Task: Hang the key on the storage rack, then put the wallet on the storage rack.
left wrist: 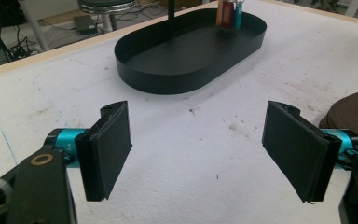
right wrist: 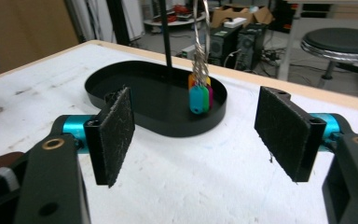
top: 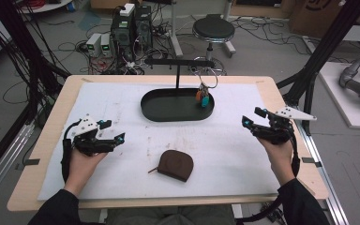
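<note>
- High view: left hand-held gripper (top: 115, 131) and right hand-held gripper (top: 247, 117) both spread, nothing between the jaws, over the white mat (top: 122, 101) on the table (top: 56, 112). Brown pouch (top: 175, 164) lies between them, nearer the left one.
- Left gripper view: jaws wide apart; black oval tray (left wrist: 186, 74) ahead, pouch (left wrist: 356, 112) just behind the right-hand jaw.
- Right gripper view: jaws wide apart; key tags (right wrist: 199, 95) hang straight ahead, over the tray's (right wrist: 121, 74) near end.
</note>
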A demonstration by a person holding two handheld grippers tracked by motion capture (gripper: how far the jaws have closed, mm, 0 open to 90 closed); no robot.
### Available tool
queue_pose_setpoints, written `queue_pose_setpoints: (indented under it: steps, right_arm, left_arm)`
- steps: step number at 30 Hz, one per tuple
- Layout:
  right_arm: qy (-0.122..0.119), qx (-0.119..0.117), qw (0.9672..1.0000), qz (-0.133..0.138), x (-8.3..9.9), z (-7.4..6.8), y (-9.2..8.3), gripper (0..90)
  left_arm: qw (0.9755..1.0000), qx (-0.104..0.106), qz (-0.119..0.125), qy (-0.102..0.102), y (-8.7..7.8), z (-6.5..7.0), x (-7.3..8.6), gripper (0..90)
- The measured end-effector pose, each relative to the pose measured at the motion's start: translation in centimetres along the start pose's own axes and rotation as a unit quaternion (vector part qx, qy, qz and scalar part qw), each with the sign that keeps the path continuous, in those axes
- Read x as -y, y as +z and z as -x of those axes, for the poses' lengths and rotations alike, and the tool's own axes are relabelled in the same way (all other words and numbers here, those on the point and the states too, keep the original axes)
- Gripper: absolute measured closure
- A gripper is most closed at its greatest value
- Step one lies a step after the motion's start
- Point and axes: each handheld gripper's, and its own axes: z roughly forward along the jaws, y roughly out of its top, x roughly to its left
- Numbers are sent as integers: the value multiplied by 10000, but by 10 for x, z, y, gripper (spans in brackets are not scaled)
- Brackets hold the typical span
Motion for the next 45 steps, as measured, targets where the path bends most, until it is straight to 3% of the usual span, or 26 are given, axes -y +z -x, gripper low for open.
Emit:
queue_pose_setpoints:
  steps: [6, 12, 24, 28, 37, 41, 45]
  right_arm:
    - [192, 228, 9995, -126, 20, 5, 3, 225]
    - [205, 296, 9990, -258, 31, 7, 0, 222]
    - [109, 379, 9988, -291, 34, 7, -3, 223]
    - [78, 393, 9988, -268, 34, 7, -4, 229]
    - [22, 392, 9987, -316, 35, 6, -3, 234]
    - [5, 404, 9986, -330, 36, 6, -4, 236]
    - [-30, 415, 9985, -345, 36, 6, -5, 238]
  left_arm:
    - [9999, -33, 51, 116, -3, 4, 0, 234]
    - [9998, -10, 116, 138, 1, 7, -4, 234]
    - [9983, 529, 48, 251, 18, 29, -12, 236]
    - [9964, 802, -21, 279, 29, 41, -15, 239]
    - [9922, 1204, -288, 169, 49, 61, -16, 294]
    - [9885, 1443, -456, 33, 62, 70, -15, 345]
    - [9844, 1606, -715, 39, 72, 77, -14, 406]
